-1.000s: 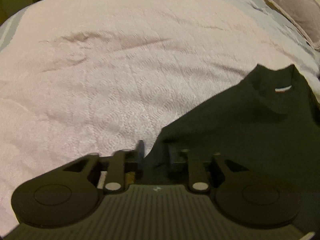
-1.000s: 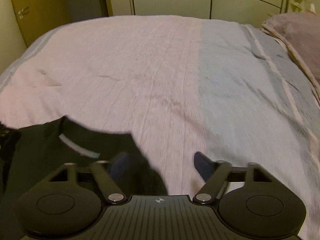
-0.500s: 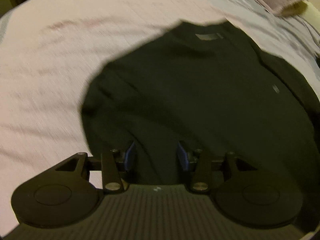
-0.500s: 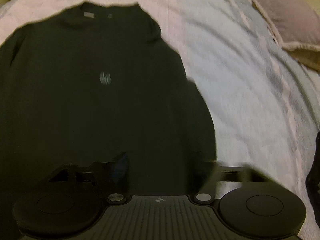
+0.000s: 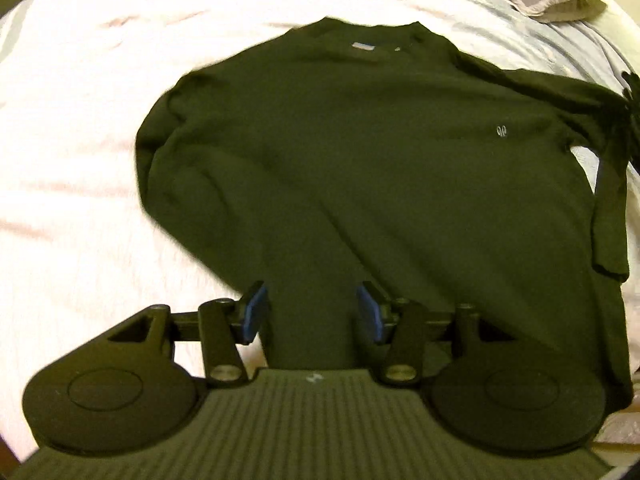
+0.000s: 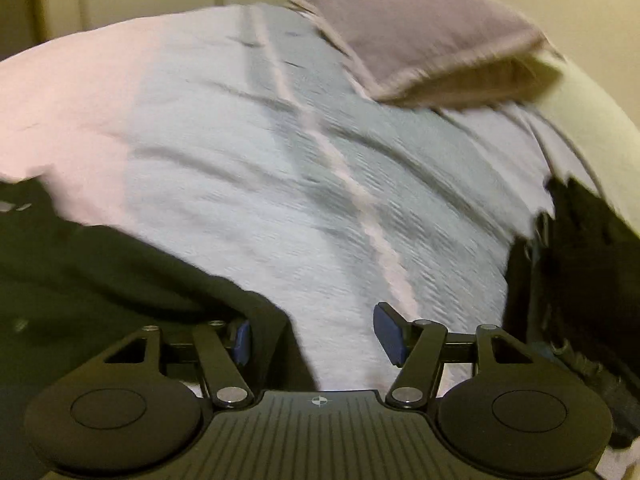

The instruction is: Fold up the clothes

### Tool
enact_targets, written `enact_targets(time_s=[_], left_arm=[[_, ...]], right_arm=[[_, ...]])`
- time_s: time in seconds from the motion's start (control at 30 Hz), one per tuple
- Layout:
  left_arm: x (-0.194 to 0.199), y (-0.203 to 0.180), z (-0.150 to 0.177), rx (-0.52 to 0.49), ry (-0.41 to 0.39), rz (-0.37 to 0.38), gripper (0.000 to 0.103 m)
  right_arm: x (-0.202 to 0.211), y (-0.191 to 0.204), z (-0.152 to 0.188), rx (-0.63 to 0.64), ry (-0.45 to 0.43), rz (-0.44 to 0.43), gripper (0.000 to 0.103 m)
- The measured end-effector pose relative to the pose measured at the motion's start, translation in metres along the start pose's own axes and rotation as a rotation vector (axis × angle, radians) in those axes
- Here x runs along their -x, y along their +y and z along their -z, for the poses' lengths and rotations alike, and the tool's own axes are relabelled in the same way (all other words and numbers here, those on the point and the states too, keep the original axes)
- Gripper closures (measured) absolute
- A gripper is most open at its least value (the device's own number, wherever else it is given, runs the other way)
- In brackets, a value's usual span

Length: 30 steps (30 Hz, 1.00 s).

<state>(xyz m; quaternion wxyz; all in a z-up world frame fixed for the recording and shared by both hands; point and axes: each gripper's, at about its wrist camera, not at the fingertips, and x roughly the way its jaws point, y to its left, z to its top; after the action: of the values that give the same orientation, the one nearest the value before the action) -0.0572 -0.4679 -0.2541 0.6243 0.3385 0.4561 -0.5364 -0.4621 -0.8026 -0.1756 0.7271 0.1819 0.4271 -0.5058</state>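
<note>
A dark green long-sleeved sweatshirt (image 5: 360, 152) lies flat and face up on the bed, collar far from me, a small chest logo (image 5: 501, 131) at right. Its left sleeve is folded down along the body; its right sleeve (image 5: 608, 184) bends down the right side. My left gripper (image 5: 310, 312) is open over the hem, fabric between the blue pads but not pinched. My right gripper (image 6: 316, 334) is open above the sweatshirt's right edge (image 6: 120, 280); cloth lies by its left pad (image 6: 242, 338), not gripped.
The bed cover is pink (image 5: 80, 160) at left and pale blue (image 6: 320, 160) at right. A mauve pillow (image 6: 412, 28) lies at the head. A dark heap of other clothes (image 6: 580, 264) sits at the bed's right edge. A cupboard stands behind.
Both grippers let go of the sweatshirt and pulled back; it now lies spread on the bed. The left jaws opened wider. The right gripper swung right toward the pillow.
</note>
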Motion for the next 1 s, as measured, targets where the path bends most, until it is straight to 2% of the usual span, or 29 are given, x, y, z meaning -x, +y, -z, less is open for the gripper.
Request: enact_targets(time_s=[0.1,0.2,0.23,0.27,0.3,0.37,0.47,0.57,0.7,0.8,0.87,0.97,1.0], left_arm=[[-0.002,0.007,0.015,0.061,0.035,0.001,0.057],[-0.015,0.011,0.027,0.126,0.078,0.026,0.062],[-0.019,0.012,0.029,0.13,0.087,0.039,0.07],[-0.021,0.01,0.031,0.119,0.091,0.05,0.091],[-0.022,0.008,0.033,0.108,0.09,0.061,0.099],[-0.009,0.009,0.037,0.087,0.056,0.075,0.101],[0.021,0.031,0.042,0.088,-0.001,0.082,0.102],[0.059,0.083,0.051,0.128,-0.058,0.072,0.102],[0.096,0.185,0.064,0.242,-0.127,-0.002,0.102],[0.098,0.275,0.074,0.38,-0.094,-0.118,0.1],[0.096,0.322,0.079,0.439,-0.069,-0.198,0.085],[0.094,0.344,0.075,0.362,-0.078,-0.212,0.072],[0.09,0.344,0.072,0.325,-0.076,-0.2,0.071]], right_arm=[[0.025,0.038,0.028,0.028,-0.031,-0.078,0.042],[0.038,0.073,0.057,0.034,0.001,-0.19,0.042],[0.041,0.085,0.067,0.035,0.022,-0.224,0.042],[0.044,0.096,0.077,0.034,0.046,-0.25,0.042],[0.047,0.108,0.085,0.033,0.07,-0.271,0.042],[0.053,0.131,0.1,0.035,0.112,-0.308,0.042],[0.068,0.157,0.106,0.041,0.131,-0.346,0.042],[0.084,0.192,0.108,0.041,0.136,-0.398,0.042],[0.107,0.254,0.108,0.061,0.13,-0.463,0.042],[0.123,0.302,0.111,0.048,0.115,-0.472,0.042],[0.13,0.334,0.118,0.045,0.133,-0.478,0.042],[0.141,0.375,0.124,0.041,0.153,-0.483,0.042],[0.142,0.383,0.125,0.041,0.161,-0.484,0.042]])
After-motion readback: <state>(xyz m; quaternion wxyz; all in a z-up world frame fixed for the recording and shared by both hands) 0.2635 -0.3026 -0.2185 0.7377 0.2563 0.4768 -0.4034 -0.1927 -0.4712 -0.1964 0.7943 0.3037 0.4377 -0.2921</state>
